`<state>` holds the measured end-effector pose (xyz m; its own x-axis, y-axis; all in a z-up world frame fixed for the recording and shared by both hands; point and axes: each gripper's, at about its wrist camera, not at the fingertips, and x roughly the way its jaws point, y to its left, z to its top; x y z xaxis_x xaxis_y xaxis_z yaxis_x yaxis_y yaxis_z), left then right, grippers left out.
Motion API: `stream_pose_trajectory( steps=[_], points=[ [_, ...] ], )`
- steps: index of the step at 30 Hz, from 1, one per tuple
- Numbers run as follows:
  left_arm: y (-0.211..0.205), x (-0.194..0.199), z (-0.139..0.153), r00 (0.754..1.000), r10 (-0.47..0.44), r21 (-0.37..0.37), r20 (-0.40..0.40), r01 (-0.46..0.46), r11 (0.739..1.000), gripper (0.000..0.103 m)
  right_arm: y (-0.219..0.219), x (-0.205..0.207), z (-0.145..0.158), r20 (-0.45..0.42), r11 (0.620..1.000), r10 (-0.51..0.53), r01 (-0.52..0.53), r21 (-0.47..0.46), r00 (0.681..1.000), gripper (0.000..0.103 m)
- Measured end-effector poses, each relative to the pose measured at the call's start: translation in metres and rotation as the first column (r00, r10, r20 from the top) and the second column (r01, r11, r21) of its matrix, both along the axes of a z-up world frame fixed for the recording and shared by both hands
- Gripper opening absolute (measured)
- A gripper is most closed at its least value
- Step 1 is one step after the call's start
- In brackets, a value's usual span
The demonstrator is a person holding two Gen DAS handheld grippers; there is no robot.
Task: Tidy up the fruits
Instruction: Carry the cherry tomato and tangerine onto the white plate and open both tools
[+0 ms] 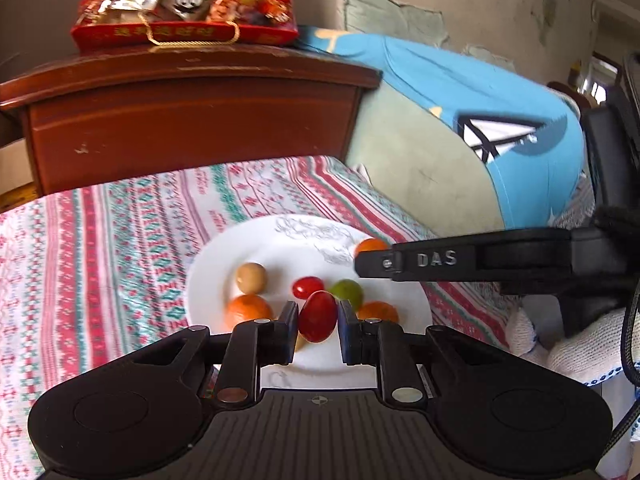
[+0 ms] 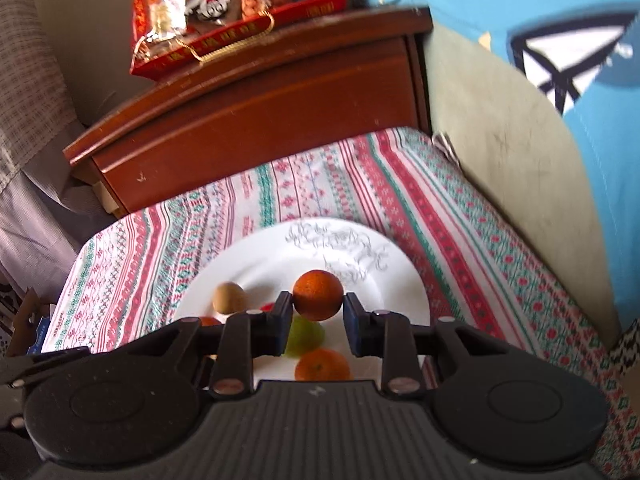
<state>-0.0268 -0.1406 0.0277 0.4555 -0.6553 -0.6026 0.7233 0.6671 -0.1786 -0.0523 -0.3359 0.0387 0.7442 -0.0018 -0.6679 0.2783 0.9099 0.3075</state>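
A white plate (image 1: 256,240) lies on the patterned cloth and shows in the right wrist view too (image 2: 272,256). My left gripper (image 1: 318,316) is shut on a red cherry tomato (image 1: 318,316) just above the plate. My right gripper (image 2: 318,306) is shut on a small orange (image 2: 318,294) over the plate; its finger and the orange (image 1: 372,245) show at the right of the left wrist view. On the plate lie a beige round fruit (image 1: 251,278), a second red tomato (image 1: 307,286), a green fruit (image 1: 346,293) and two oranges (image 1: 248,310) (image 1: 378,312).
A dark wooden cabinet (image 1: 192,120) stands behind the cloth with a red snack bag (image 1: 184,4) on top. A blue and pale green cushion (image 1: 460,128) rises at the right. A grey curtain (image 2: 28,140) hangs at the left of the right wrist view.
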Motion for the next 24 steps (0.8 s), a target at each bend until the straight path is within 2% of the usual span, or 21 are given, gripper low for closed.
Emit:
stream_pose_trajectory(
  steps=[7,12,13,14,17,24],
  points=[
    [-0.008,-0.003,-0.009,1.0,-0.013,0.029,0.011,0.013,0.999,0.021,-0.003,0.004,-0.006,-0.018,1.0,-0.016,0.016,0.025,1.0,0.031],
    [-0.004,-0.002,0.004,1.0,-0.005,0.013,0.015,0.005,1.0,0.024,-0.002,0.002,0.003,0.01,0.999,-0.018,0.017,0.033,1.0,0.032],
    [-0.003,-0.001,0.007,1.0,0.0,0.013,0.017,0.0,1.0,0.027,-0.003,0.002,0.005,0.017,0.999,-0.02,0.02,0.032,1.0,0.032],
    [-0.001,0.0,0.01,1.0,0.007,0.016,0.017,-0.007,1.0,0.031,-0.003,0.002,0.007,0.024,0.999,-0.023,0.022,0.035,0.999,0.034],
    [0.005,0.004,0.018,0.999,0.038,0.031,0.011,-0.039,0.999,0.032,-0.002,0.0,0.014,0.047,0.999,-0.029,0.027,0.043,0.998,0.038],
    [0.031,0.019,0.035,0.992,0.123,0.059,-0.039,-0.121,0.991,0.033,0.012,-0.003,0.024,0.069,0.999,0.005,-0.007,0.034,0.998,0.039]
  ],
)
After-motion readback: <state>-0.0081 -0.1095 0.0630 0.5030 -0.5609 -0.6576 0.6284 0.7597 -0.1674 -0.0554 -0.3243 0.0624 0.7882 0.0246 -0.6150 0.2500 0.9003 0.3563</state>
